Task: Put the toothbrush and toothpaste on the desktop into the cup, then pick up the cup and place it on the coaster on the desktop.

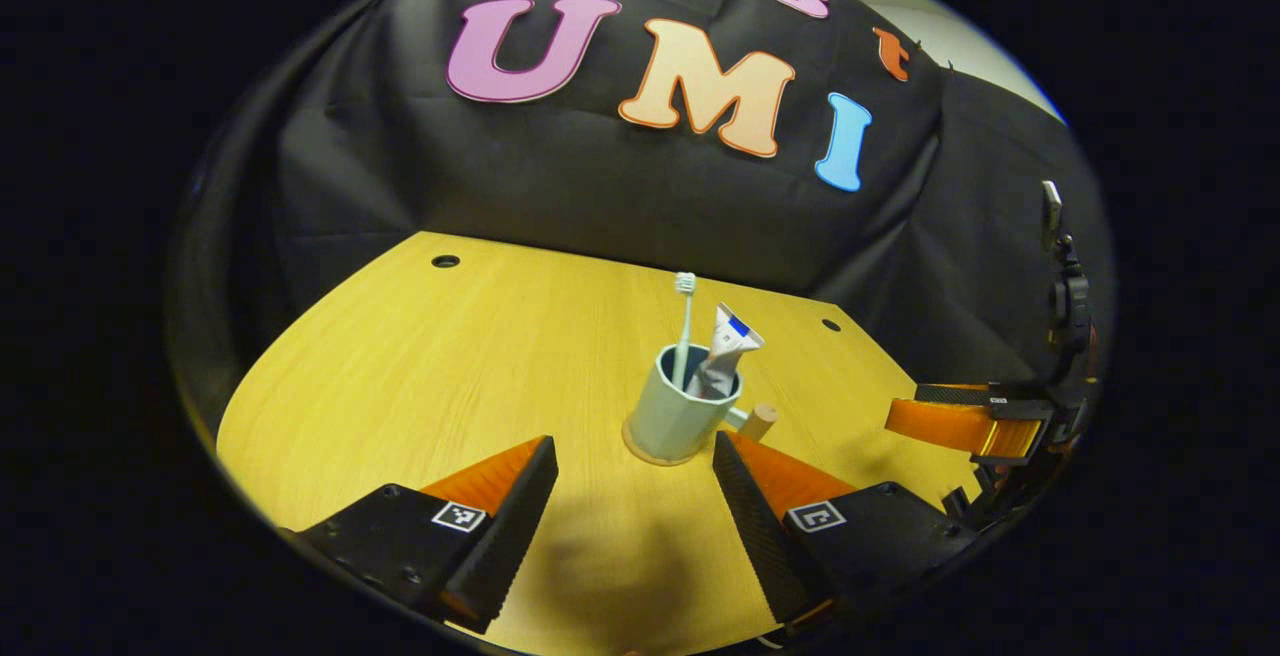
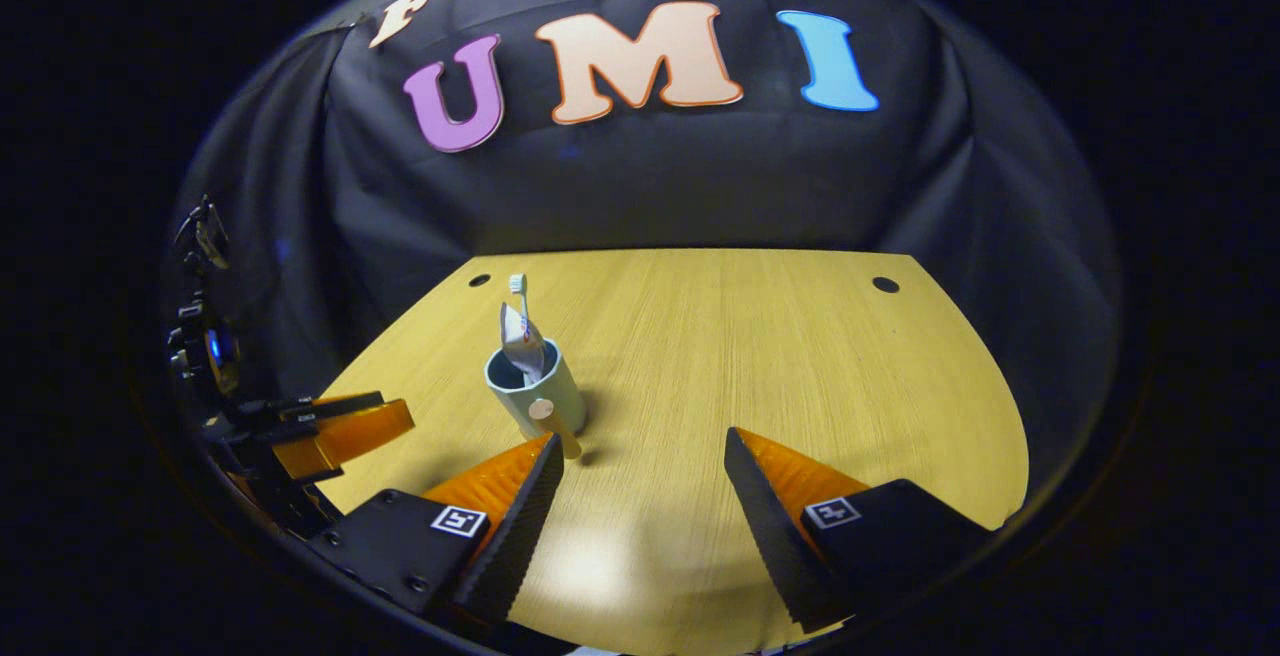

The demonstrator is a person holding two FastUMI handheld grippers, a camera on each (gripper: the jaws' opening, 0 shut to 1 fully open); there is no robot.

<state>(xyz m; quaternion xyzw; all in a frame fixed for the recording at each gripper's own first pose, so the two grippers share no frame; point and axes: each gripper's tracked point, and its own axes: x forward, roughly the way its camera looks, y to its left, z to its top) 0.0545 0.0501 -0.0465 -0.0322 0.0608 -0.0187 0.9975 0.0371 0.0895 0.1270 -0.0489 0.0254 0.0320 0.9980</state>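
Note:
A pale green cup (image 1: 675, 421) with a wooden handle (image 1: 760, 421) stands upright on a thin round coaster (image 1: 652, 457) on the wooden desktop (image 1: 450, 376). A toothbrush (image 1: 684, 321) and a crumpled toothpaste tube (image 1: 728, 351) stick up out of it. My left gripper (image 1: 632, 471) is open just short of the cup, touching nothing. In the right gripper view the cup (image 2: 540, 391) stands ahead to the left with the toothbrush (image 2: 518, 288) and the toothpaste (image 2: 523, 341) inside. My right gripper (image 2: 642, 456) is open, its left fingertip close to the handle (image 2: 555, 426).
The other gripper (image 1: 960, 426) hovers at the desk's right edge in the left gripper view, and the left one (image 2: 340, 431) at the left edge in the right gripper view. Cable holes (image 2: 885, 284) mark the desk's far corners. Black cloth walls the back.

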